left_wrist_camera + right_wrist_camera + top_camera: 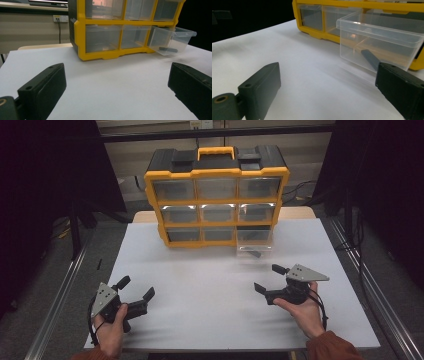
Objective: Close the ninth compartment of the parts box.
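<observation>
My R gripper [270,278] + L gripper [136,288] both gaping, empty. Clear plastic drawer [379,42] pulled out, bottom-right of organizer [217,195], tabletop's far edge: light, slick, thin; I'd pinch front rim.

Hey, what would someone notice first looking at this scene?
The yellow and black drawer cabinet at the far edge of the white table stands out. Its bottom-right clear drawer is pulled out, with a small dark piece inside. Nearer the person, the left gripper and right gripper are open, holding nothing.
</observation>
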A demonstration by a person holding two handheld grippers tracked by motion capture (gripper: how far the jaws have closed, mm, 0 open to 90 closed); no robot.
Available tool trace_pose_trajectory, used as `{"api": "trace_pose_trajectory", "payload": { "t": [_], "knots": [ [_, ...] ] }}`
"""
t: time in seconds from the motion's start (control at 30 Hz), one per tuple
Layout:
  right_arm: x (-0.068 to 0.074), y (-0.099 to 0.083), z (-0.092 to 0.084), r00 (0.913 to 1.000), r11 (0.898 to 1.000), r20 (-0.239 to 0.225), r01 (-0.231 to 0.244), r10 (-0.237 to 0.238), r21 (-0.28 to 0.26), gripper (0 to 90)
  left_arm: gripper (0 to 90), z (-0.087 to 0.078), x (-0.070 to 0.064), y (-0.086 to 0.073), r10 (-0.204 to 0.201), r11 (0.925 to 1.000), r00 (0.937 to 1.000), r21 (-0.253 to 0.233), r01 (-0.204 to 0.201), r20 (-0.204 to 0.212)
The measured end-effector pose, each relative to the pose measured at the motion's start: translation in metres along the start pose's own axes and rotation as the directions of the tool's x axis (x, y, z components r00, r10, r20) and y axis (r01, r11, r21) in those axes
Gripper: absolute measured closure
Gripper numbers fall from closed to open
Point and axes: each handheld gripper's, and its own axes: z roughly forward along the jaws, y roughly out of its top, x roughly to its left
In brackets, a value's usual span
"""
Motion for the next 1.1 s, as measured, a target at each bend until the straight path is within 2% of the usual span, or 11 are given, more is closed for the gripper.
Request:
{"api": "trace_pose_trajectory", "payload": {
  "t": [0.33, 0.5, 0.57, 0.7, 0.77, 0.9, 1.1],
  "knots": [
    [-0.004, 0.007, 0.011, 0.9998, 1.000, -0.017, -0.006, 0.006, 0.012, 10.8, 1.7, 0.001, 0.001, 0.000, -0.004, 1.0000, 1.0000, -0.002, 0.004, 0.006],
    [-0.008, 0.011, 0.013, 0.9999, 1.000, -0.013, 0.000, 0.001, 0.009, 13.7, 1.7, 0.001, 0.000, 0.001, 0.018, 0.9998, 0.9998, -0.004, -0.018, 0.004],
    [-0.009, 0.010, 0.015, 0.9999, 1.000, -0.016, 0.000, 0.000, 0.015, 15.3, 1.7, 0.002, -0.001, 0.001, 0.011, 0.9999, 0.9999, -0.003, -0.011, 0.010],
    [-0.009, 0.009, 0.021, 0.9990, 1.000, -0.046, 0.000, 0.001, 0.027, 17.7, 1.7, 0.001, -0.003, 0.001, 0.024, 0.9997, 0.9996, 0.001, -0.025, 0.017],
    [-0.010, 0.011, 0.025, 0.9988, 0.999, -0.045, 0.020, -0.018, 0.029, 19.6, 1.7, 0.001, -0.003, 0.001, 0.025, 0.9997, 0.9996, 0.002, -0.025, 0.015],
    [-0.014, 0.017, 0.033, 0.9990, 1.000, -0.043, 0.011, -0.010, 0.005, 22.8, 1.7, 0.002, -0.003, 0.001, 0.023, 0.9997, 0.9997, 0.004, -0.023, 0.010],
    [-0.014, 0.021, 0.045, 0.9980, 1.000, -0.060, 0.024, -0.023, 0.012, 29.3, 1.7, 0.003, -0.002, 0.001, 0.026, 0.9996, 0.9995, 0.007, -0.026, 0.019]
  ]
}}
